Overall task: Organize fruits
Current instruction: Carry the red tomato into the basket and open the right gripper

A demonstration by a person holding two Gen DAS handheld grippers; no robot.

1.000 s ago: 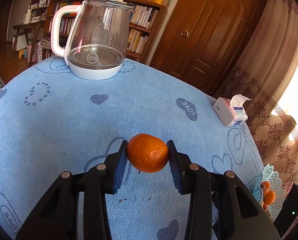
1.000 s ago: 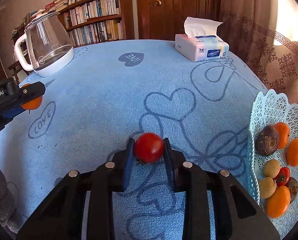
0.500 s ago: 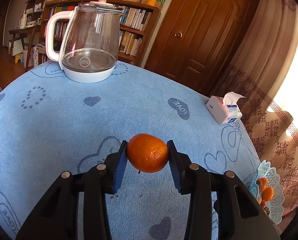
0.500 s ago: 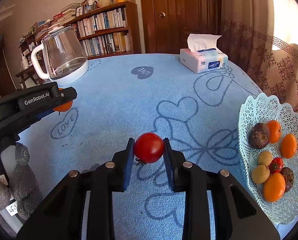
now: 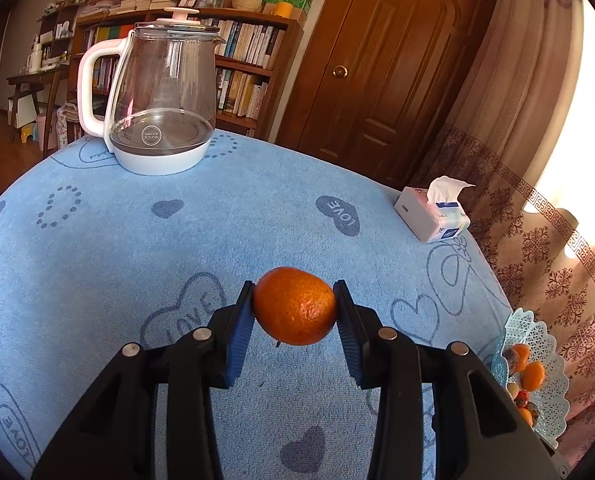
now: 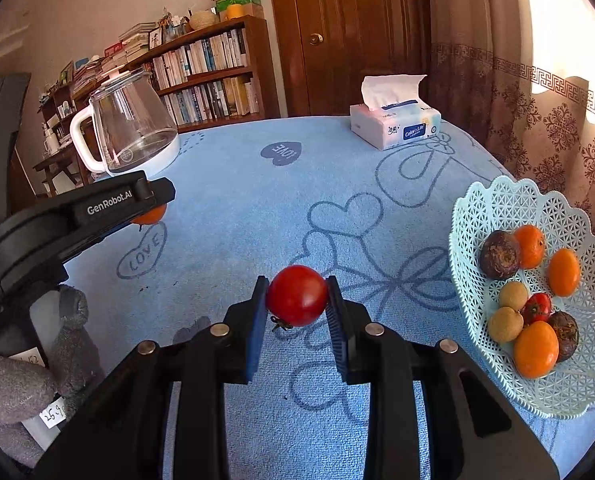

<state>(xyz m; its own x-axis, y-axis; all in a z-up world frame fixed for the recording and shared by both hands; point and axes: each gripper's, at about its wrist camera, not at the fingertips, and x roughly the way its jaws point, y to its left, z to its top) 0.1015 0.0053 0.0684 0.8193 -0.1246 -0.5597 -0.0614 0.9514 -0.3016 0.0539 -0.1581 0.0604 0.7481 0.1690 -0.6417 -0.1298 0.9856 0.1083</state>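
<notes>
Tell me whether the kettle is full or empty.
Empty: the glass kettle shows clear walls to its base, with no water line, lid on.

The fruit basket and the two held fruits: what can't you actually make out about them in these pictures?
- Basket, left wrist view: small at the picture's edge, partly behind the left gripper; its fruits cannot be counted.
- Basket, right wrist view: near rim cut off by the right gripper and the picture's corner.
- Orange, right wrist view: mostly hidden behind the left gripper's finger.
- Tomato: its far side is unseen.
</notes>
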